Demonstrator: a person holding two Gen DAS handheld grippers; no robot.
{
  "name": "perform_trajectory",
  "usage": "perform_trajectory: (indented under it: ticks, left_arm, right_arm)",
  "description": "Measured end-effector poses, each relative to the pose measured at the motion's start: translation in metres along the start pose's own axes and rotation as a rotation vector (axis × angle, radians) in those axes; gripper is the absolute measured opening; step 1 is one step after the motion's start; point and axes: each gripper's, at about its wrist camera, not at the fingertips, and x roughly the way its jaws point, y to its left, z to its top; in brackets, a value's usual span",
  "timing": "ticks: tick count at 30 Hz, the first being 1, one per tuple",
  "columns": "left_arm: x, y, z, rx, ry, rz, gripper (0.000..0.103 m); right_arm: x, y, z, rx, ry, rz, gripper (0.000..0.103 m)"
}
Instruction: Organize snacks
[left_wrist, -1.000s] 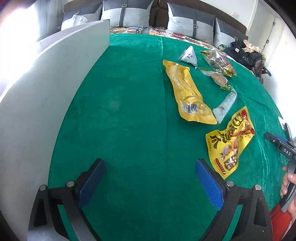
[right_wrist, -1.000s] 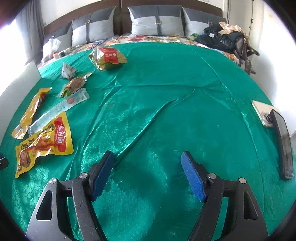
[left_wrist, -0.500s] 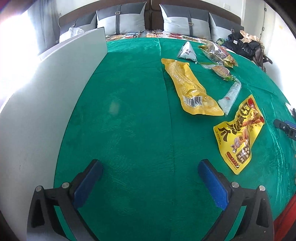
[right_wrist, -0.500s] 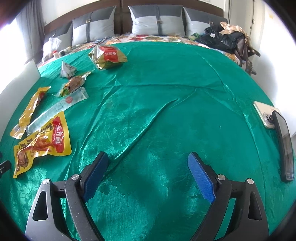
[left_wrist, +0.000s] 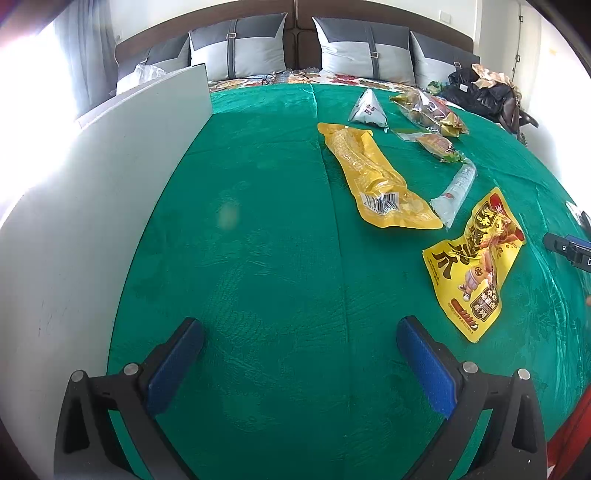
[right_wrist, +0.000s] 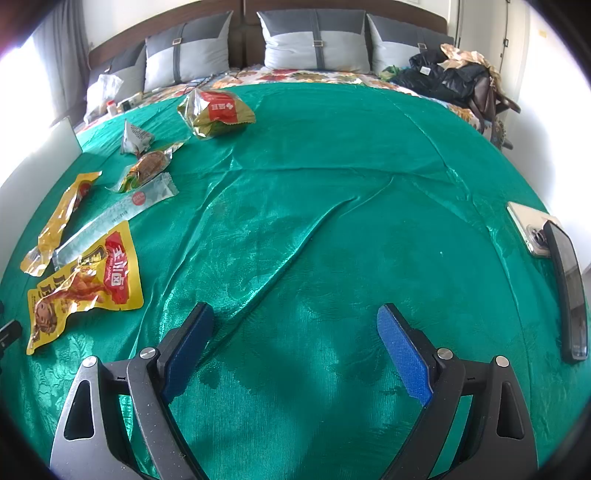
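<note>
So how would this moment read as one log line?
stage: not started | left gripper: open, empty | right gripper: open, empty | snacks: on green cloth

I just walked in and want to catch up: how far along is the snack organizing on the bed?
Nothing looks done: the snacks lie loose on the green cloth. Nothing is in hand: the left gripper and right gripper are open over bare cloth. Left to do: the long yellow pack, clear stick, printed yellow pouch, triangle pack, small brown pack and red-label bag.
</note>
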Motion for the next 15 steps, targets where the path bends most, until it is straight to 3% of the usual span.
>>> perform_trajectory:
  ticks: [15]
  left_arm:
    - [0.0003, 0.0, -0.0005, 0.0, -0.001, 0.0, 0.103]
  right_arm:
    - [-0.0005, 0.0, -0.0001, 0.0, 0.0, 0.001, 0.093]
